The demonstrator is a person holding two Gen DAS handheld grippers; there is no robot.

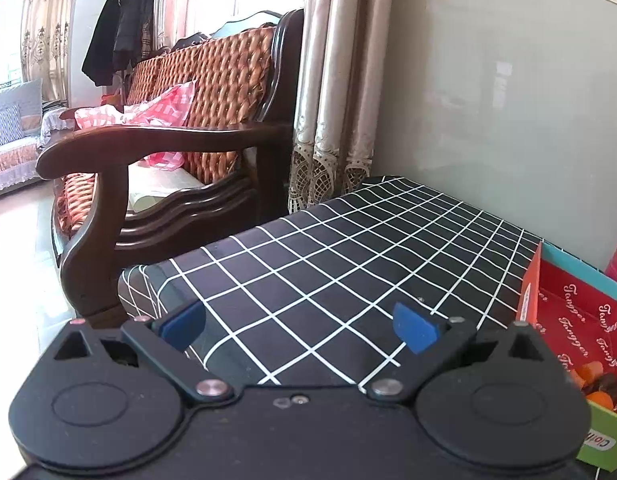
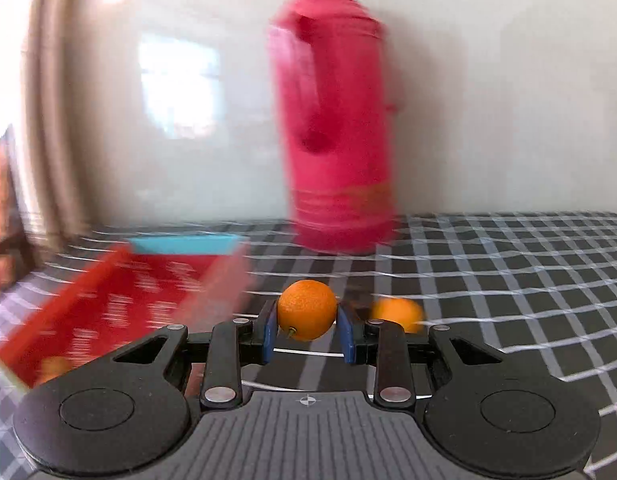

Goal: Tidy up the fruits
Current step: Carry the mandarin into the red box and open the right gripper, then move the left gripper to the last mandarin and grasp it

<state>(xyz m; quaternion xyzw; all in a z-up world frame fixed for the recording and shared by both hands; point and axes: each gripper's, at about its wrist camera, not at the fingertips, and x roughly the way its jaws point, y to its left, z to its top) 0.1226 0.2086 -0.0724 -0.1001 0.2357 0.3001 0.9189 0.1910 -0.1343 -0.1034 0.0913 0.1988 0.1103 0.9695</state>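
My right gripper [image 2: 308,326] is shut on a small orange [image 2: 307,315] and holds it above the checked tablecloth [image 2: 528,280]. A second orange [image 2: 400,314] lies on the cloth just right of it. A red open box [image 2: 148,292] stands to the left, with an orange piece [image 2: 52,368] low inside it. The right wrist view is blurred by motion. My left gripper [image 1: 300,326] is open and empty over the cloth [image 1: 348,260]. The same red box [image 1: 580,340] shows at its right edge with orange fruit [image 1: 592,376] inside.
A tall red thermos [image 2: 340,132] stands against the wall behind the oranges. A wooden sofa [image 1: 168,152] with a pink checked bag stands left of the table. Curtains [image 1: 336,80] hang at the table's far left corner.
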